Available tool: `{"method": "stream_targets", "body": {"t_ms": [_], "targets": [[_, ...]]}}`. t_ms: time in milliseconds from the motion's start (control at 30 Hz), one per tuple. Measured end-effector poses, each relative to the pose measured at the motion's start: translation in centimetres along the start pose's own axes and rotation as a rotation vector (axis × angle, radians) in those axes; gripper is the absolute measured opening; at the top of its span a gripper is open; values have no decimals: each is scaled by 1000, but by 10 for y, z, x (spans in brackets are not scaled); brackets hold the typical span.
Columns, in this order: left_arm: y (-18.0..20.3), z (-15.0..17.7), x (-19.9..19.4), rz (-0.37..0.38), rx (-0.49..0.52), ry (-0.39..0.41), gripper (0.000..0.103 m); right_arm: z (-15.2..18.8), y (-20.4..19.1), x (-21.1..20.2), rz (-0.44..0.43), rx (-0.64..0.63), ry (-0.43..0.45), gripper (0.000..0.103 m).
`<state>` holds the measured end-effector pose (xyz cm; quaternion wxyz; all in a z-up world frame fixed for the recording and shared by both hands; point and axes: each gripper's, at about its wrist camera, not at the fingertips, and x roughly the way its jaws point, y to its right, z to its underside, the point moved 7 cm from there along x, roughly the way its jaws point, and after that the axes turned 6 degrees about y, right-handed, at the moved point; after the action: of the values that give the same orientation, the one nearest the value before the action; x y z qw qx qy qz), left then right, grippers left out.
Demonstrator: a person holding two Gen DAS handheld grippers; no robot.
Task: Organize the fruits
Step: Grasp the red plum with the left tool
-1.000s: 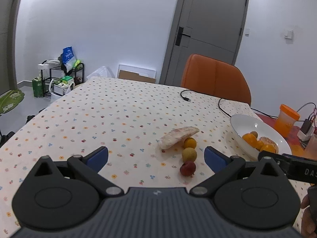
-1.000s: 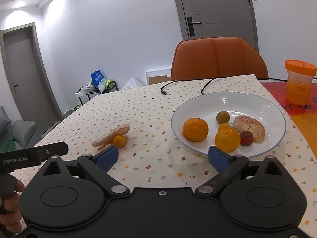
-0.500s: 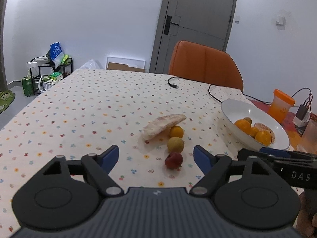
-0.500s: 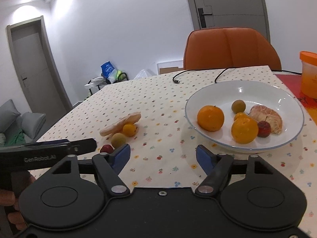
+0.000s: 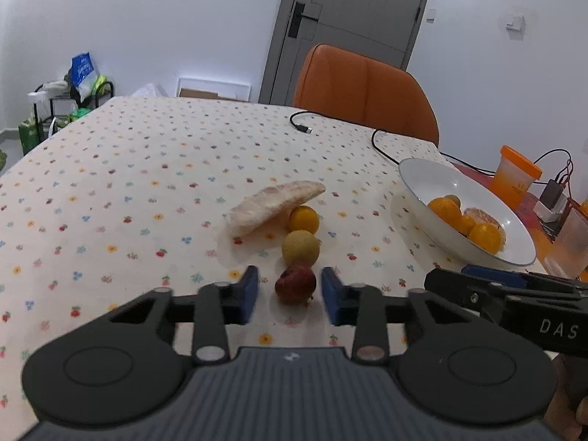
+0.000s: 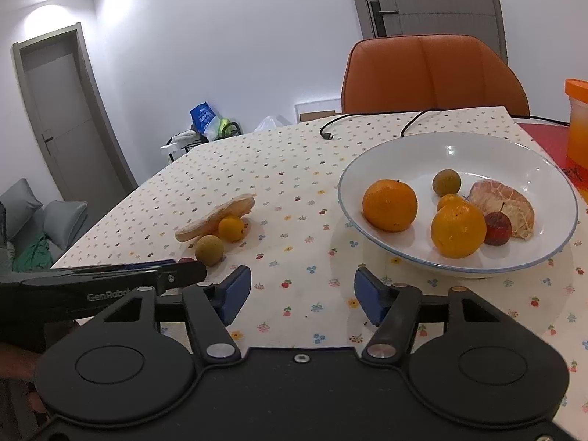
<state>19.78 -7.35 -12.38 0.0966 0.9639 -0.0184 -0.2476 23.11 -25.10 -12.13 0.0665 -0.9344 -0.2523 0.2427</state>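
A small dark red fruit (image 5: 296, 284) lies on the flowered tablecloth between the blue pads of my left gripper (image 5: 290, 290). The jaws stand open, with a thin gap on each side of the fruit. Just beyond it sit a yellow-green fruit (image 5: 300, 247), a small orange (image 5: 303, 219) and a pale peeled wedge (image 5: 273, 204). A white bowl (image 6: 459, 147) holds two oranges (image 6: 389, 204), a peeled segment (image 6: 503, 202), a small red fruit (image 6: 498, 228) and a greenish one (image 6: 446, 182). My right gripper (image 6: 303, 290) hovers open and empty in front of the bowl.
An orange chair (image 5: 364, 92) stands at the table's far side. A black cable (image 5: 301, 126) trails across the cloth behind the bowl. An orange-lidded cup (image 5: 516, 176), a clear glass (image 5: 567, 242) and a charger (image 5: 551, 198) crowd the right edge.
My left gripper has moved forward and down onto the red fruit, and its jaws have narrowed around it. The right gripper's jaws have also narrowed a little, and the bowl looks nearer.
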Motion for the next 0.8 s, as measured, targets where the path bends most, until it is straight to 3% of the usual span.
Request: {"method": "stream_targets", "body": {"t_ms": [33, 800], "targets": [[1, 0, 1, -1, 10, 0, 21, 0, -1, 2, -3, -2, -4, 62], [-58, -7, -16, -100, -89, 39, 21, -5, -55, 41, -116, -81, -45, 56]]}}
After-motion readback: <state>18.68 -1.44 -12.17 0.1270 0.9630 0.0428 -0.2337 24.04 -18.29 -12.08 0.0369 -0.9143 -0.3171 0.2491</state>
